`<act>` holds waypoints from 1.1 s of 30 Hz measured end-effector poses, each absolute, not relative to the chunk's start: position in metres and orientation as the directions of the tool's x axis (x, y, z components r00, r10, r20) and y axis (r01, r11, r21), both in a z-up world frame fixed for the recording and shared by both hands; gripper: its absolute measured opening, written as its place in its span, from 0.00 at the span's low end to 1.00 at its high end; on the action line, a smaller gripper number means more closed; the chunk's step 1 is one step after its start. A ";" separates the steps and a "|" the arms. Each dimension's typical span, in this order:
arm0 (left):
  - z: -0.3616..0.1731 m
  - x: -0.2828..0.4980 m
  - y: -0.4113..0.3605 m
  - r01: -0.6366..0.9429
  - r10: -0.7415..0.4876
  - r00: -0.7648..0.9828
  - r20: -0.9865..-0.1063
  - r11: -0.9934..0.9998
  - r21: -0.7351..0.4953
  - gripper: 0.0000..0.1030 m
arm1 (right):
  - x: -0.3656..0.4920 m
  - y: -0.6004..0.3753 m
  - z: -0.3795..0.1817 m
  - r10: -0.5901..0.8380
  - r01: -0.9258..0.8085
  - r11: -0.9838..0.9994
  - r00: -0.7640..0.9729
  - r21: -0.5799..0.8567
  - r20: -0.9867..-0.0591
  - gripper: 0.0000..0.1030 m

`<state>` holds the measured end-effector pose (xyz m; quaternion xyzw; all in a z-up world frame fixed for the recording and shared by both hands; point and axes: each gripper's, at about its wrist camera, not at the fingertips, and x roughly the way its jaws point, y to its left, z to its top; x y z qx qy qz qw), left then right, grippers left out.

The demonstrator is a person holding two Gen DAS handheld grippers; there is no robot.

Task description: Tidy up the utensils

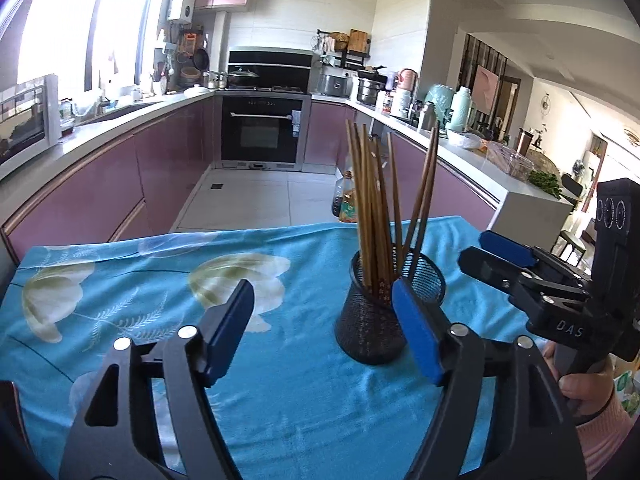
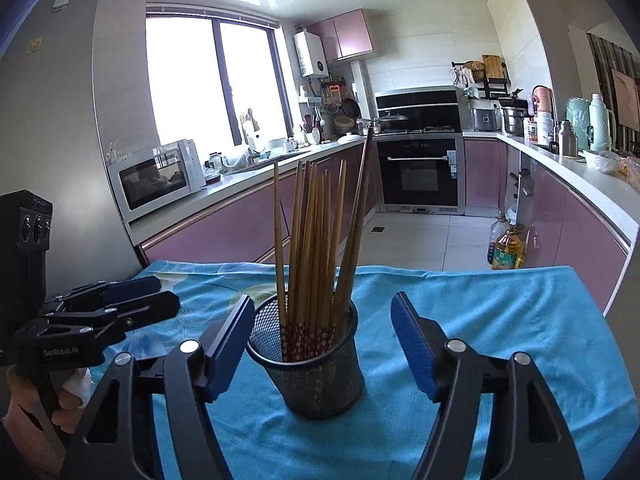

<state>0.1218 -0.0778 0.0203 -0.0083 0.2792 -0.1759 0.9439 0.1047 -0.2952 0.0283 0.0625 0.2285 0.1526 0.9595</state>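
A black mesh cup (image 1: 374,322) stands upright on the blue floral cloth (image 1: 160,280) and holds several wooden chopsticks (image 1: 374,208), tips up. In the left wrist view my left gripper (image 1: 322,312) is open and empty, with the cup just inside its right finger. My right gripper (image 1: 486,254) shows at the right, to the right of the cup. In the right wrist view the cup (image 2: 312,364) with chopsticks (image 2: 316,240) sits between the spread fingers of my open, empty right gripper (image 2: 320,332). My left gripper (image 2: 152,296) shows at the left.
The table with the blue cloth (image 2: 500,320) ends ahead at a tiled kitchen floor. Pink cabinets run along both sides. An oven (image 2: 418,172) stands at the far end, a microwave (image 2: 158,178) on the left counter, oil bottles (image 2: 506,250) on the floor.
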 end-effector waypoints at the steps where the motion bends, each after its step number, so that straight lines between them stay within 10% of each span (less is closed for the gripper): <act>1: 0.019 0.117 -0.075 0.310 -0.315 0.799 -0.513 0.946 -0.098 0.83 | 0.102 -0.295 0.026 0.312 -0.257 0.949 0.851 0.182 -0.423 0.73; 8: 0.006 0.086 -0.049 0.205 -0.204 0.871 -0.448 0.978 -0.047 0.94 | 0.085 -0.289 0.017 0.245 -0.214 0.969 0.884 0.121 -0.398 0.93; 33: 0.006 0.022 -0.034 0.107 -0.114 0.953 -0.281 0.993 -0.041 0.94 | 0.038 -0.270 0.009 0.168 -0.165 0.986 0.950 0.035 -0.263 0.93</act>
